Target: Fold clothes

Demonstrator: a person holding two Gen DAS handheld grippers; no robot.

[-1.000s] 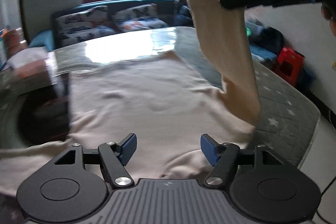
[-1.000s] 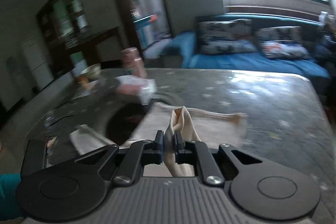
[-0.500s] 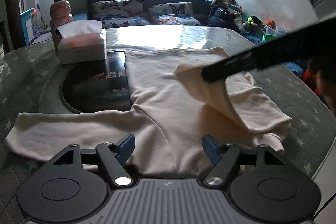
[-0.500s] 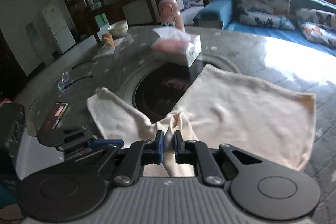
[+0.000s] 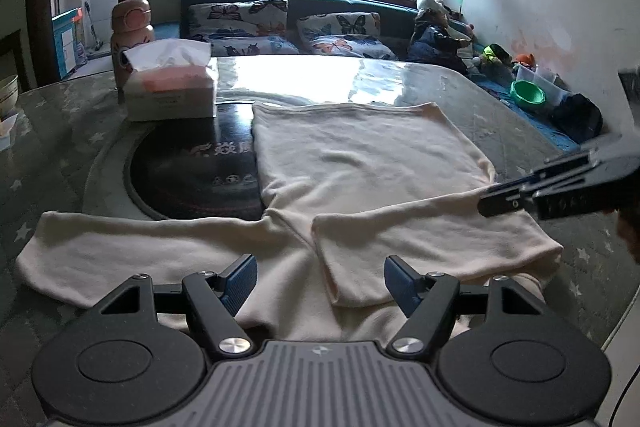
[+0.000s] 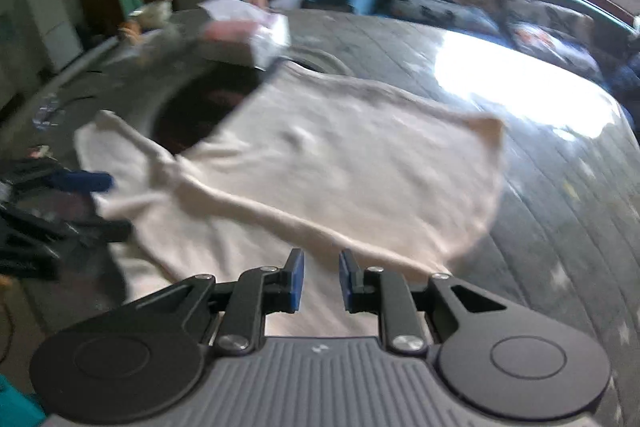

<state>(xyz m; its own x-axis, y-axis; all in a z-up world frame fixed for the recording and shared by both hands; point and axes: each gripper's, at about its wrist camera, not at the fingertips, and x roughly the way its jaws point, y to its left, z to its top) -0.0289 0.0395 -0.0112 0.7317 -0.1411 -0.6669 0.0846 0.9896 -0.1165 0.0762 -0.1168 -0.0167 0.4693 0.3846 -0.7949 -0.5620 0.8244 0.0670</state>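
A cream long-sleeved shirt (image 5: 360,163) lies flat on the grey star-print table (image 5: 60,147). Its left sleeve (image 5: 120,251) stretches out to the left. Its right sleeve (image 5: 420,243) is folded inward across the chest. My left gripper (image 5: 320,281) is open and empty over the shirt's near edge. My right gripper (image 6: 321,281) is open with a narrow gap, empty, just above the folded sleeve (image 6: 280,211). It also shows in the left wrist view (image 5: 560,191) at the right. The right wrist view is blurred.
A tissue box (image 5: 172,87) and a pink bottle (image 5: 132,31) stand at the back left. A round black inset (image 5: 192,175) lies partly under the shirt. A sofa with butterfly cushions (image 5: 280,31) is behind the table. The table edge (image 5: 616,315) runs at the right.
My right gripper carried the right sleeve down and inward across the shirt, then opened and let it go. The sleeve now lies flat. The left gripper stayed open.
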